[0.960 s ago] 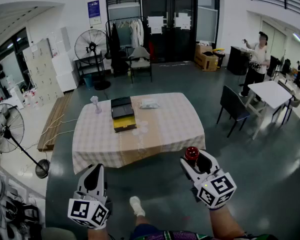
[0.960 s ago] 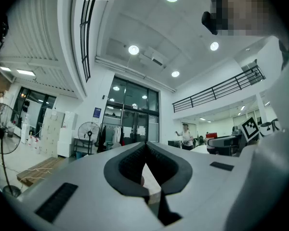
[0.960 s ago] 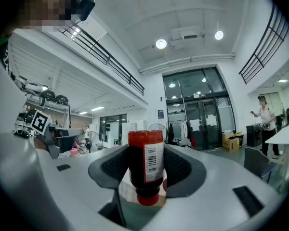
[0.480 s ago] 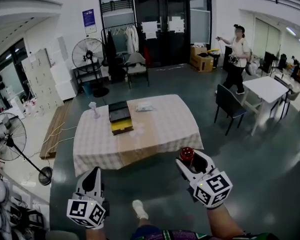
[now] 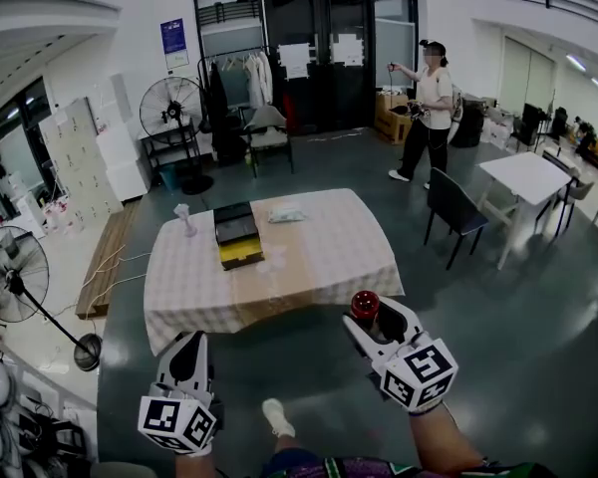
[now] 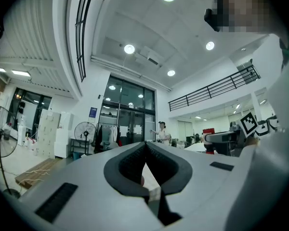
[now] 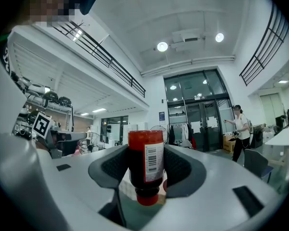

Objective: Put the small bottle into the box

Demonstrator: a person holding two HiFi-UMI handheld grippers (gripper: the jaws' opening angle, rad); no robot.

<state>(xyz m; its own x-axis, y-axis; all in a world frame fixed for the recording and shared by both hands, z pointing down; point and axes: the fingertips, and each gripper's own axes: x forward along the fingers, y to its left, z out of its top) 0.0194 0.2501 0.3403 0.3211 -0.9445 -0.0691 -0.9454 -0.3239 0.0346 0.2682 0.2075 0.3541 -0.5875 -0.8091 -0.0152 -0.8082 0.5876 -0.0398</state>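
Holds the small bottle (image 5: 363, 304) clamped in the right gripper (image 5: 372, 319), short of the table (image 5: 324, 257); left gripper (image 5: 186, 353) closed, empty. Risks a slip on smooth round sides before reaching the box (image 5: 238, 233) near the table's left edge.

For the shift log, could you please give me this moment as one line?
right gripper: shut on small bottle | left gripper: shut, empty | box: on table, far ahead | status: not yet boxed
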